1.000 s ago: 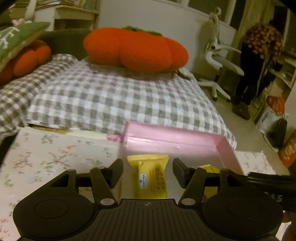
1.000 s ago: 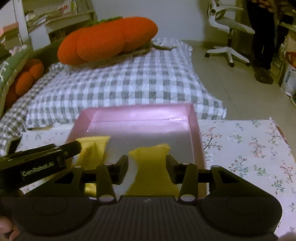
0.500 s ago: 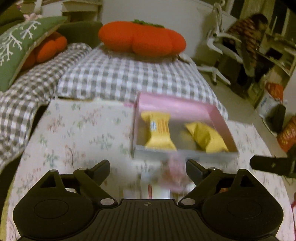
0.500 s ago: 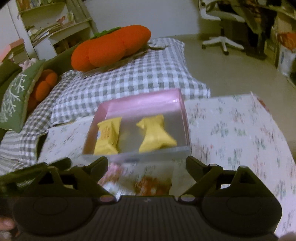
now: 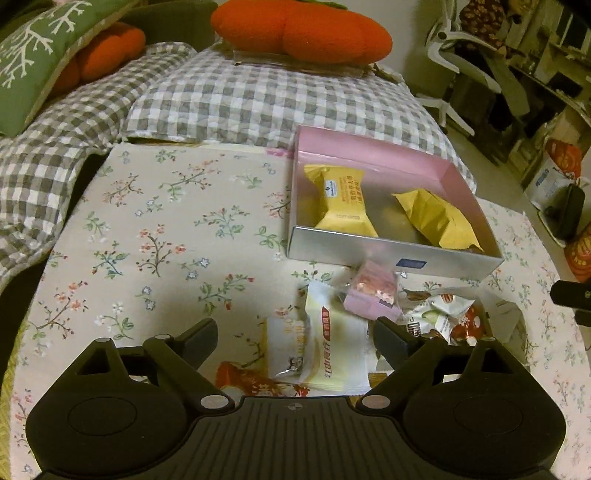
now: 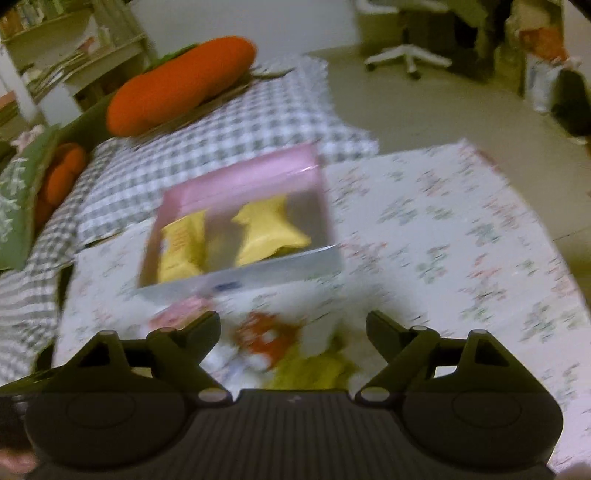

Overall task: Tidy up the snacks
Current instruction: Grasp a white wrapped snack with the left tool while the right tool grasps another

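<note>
A pink box [image 5: 373, 158] sits on the floral tablecloth and holds two yellow snack packets [image 5: 341, 201] [image 5: 437, 218]. In front of it lies a pile of loose snacks: a pale yellow-white packet [image 5: 332, 343], a small pink packet [image 5: 373, 295] and red-white ones [image 5: 447, 317]. My left gripper [image 5: 295, 341] is open and empty above the pale packet. My right gripper [image 6: 293, 330] is open and empty above the blurred pile [image 6: 266, 338]. The box also shows in the right wrist view [image 6: 243, 221].
A grey checked blanket [image 5: 266, 92] with an orange plush cushion [image 5: 299, 27] lies behind the table. A green pillow [image 5: 33, 59] is at the far left. A white office chair [image 5: 454, 55] and bags stand at the right.
Both grippers let go of the yellow packets in the box, opened wide and drew back and up. They now hover over the loose snack pile in front of the box.
</note>
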A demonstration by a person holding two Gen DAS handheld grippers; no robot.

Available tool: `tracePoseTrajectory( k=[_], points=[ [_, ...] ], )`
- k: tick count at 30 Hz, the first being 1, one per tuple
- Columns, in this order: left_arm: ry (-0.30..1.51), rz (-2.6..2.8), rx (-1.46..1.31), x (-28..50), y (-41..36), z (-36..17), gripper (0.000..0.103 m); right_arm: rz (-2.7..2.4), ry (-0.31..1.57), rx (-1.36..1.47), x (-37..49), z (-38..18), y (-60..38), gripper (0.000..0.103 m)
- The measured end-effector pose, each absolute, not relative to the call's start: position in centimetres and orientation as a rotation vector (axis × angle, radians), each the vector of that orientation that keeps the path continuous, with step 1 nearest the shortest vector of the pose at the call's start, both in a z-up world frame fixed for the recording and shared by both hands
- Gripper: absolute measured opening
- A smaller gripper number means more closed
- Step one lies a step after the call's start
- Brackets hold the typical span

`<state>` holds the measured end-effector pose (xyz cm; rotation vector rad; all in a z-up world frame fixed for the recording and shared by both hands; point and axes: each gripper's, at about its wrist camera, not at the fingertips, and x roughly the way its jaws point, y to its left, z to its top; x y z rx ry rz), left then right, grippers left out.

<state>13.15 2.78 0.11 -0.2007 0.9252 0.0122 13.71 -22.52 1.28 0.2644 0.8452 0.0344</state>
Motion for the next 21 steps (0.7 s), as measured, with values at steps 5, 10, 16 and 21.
tracePoseTrajectory(
  k=[5,10,16,21],
  points=[
    [0.863,-0.085,-0.192,12.5,1.0,1.2,0.093,-0.033,0.915,0.334,15.0,-0.6,-24.5,0.074],
    [0.845,-0.171,-0.149,12.2,-2.0,0.9,0.096,-0.045,0.915,0.309,15.6,-1.0,-24.2,0.072],
    [0.858,-0.258,-0.118,12.5,-5.4,-0.5,0.096,-0.050,0.935,0.310,16.0,-1.7,-23.9,0.068],
    [0.836,-0.245,-0.065,13.3,-6.4,-1.7,0.095,-0.041,0.935,0.287,16.1,-1.8,-23.5,0.068]
  ],
)
